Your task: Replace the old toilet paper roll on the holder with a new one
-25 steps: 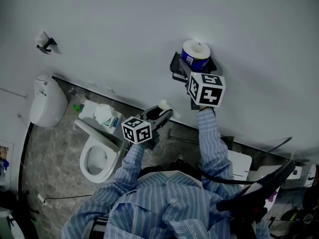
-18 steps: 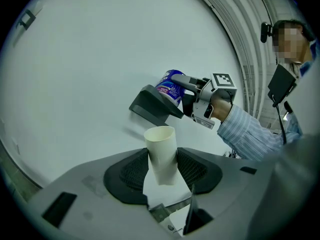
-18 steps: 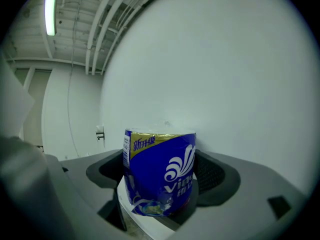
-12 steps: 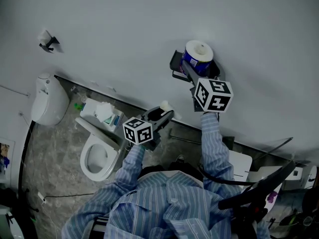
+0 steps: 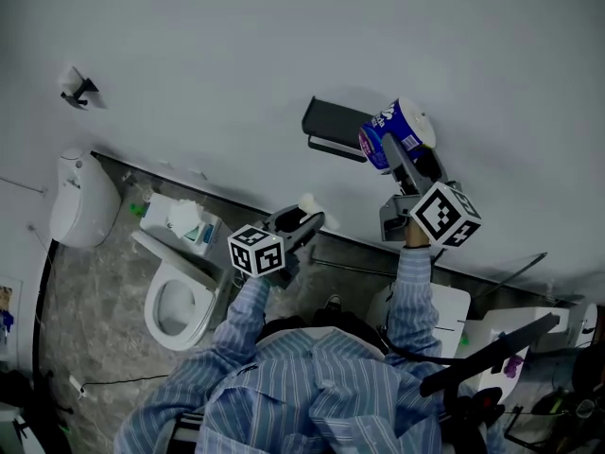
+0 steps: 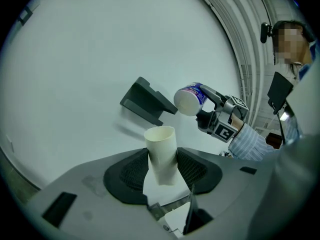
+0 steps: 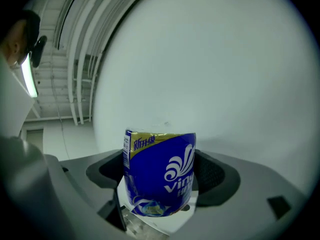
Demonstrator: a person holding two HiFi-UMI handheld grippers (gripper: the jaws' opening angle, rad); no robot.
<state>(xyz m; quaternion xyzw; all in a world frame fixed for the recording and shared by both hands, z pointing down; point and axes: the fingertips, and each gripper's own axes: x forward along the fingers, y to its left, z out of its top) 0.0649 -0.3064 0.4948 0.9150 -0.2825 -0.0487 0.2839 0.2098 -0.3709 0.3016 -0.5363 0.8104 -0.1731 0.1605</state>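
Note:
The dark grey holder (image 5: 333, 127) sticks out from the white wall with nothing on it; in the left gripper view the holder (image 6: 145, 101) shows above the jaws. My right gripper (image 5: 408, 155) is shut on a new roll in blue printed wrap (image 5: 397, 134), held just right of the holder and apart from it. In the right gripper view the wrapped roll (image 7: 160, 171) fills the space between the pads of the right gripper (image 7: 160, 180). My left gripper (image 5: 304, 219) is lower left, shut on the bare cardboard tube (image 6: 162, 153), which stands upright between its pads.
Below left a toilet (image 5: 178, 303) with its seat open stands against the wall, a tissue box (image 5: 185, 220) on its tank. A white bin (image 5: 76, 202) is further left, a small hook (image 5: 76, 89) on the wall above it. My striped sleeves fill the bottom.
My right gripper has carried the wrapped roll from in front of the holder to its right and rolled it sideways. The holder now shows bare. The left gripper has shifted only slightly.

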